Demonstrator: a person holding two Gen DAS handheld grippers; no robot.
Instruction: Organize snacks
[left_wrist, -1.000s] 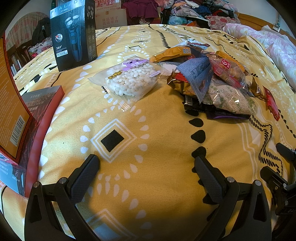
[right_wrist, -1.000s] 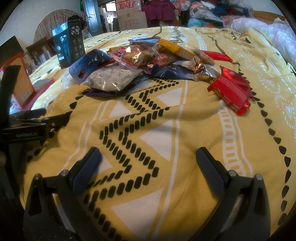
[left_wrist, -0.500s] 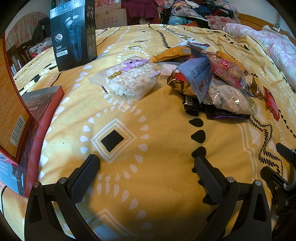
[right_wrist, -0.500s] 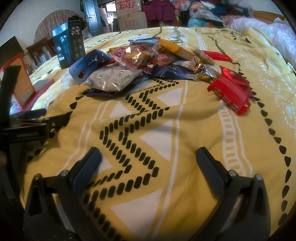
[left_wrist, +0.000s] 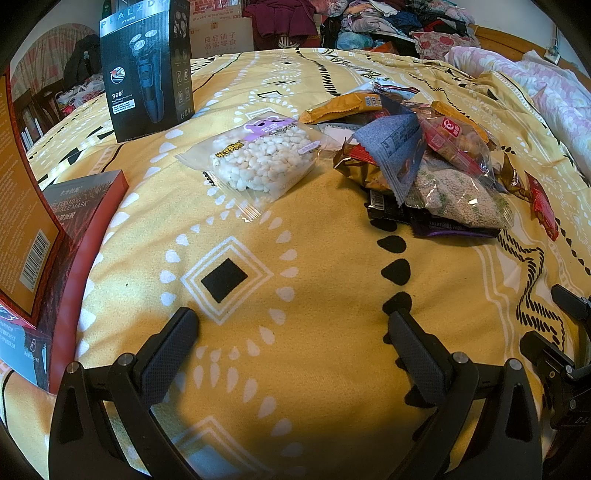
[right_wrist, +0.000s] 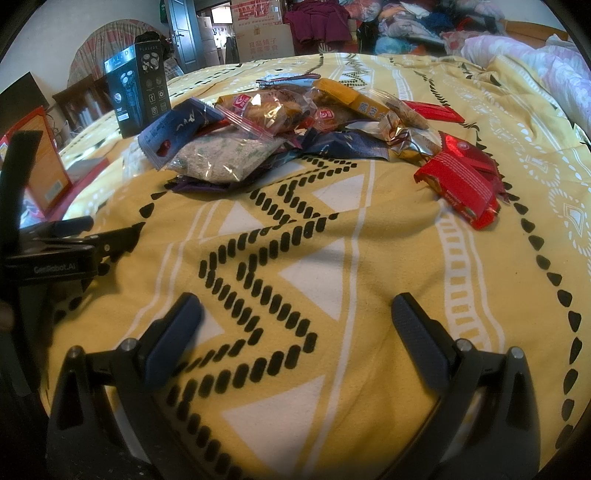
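In the left wrist view, the left gripper (left_wrist: 291, 332) is seen low over a yellow patterned bedspread (left_wrist: 314, 280), its jaws spread wide with nothing between them. A clear bag of white puffed snacks (left_wrist: 260, 158) lies alone ahead, apart from the snack pile (left_wrist: 424, 162) heaped to its right. In that pile a blue-grey sachet (left_wrist: 395, 144) is propped over a bag of pale grains (left_wrist: 454, 195), and an orange wrapper (left_wrist: 347, 105) shows at the back. A black shaver box (left_wrist: 147, 66) stands upright behind the white bag; a red flat box (left_wrist: 79, 221) lies at the left edge.

In the right wrist view, the right gripper (right_wrist: 295, 317) is likewise held wide open and empty above the bedspread. The snack pile (right_wrist: 280, 129) sits ahead, with red packets (right_wrist: 461, 181) lying just beside it on the right. What appears to be the other gripper's body is glimpsed at the left edge, too dark to read clearly.
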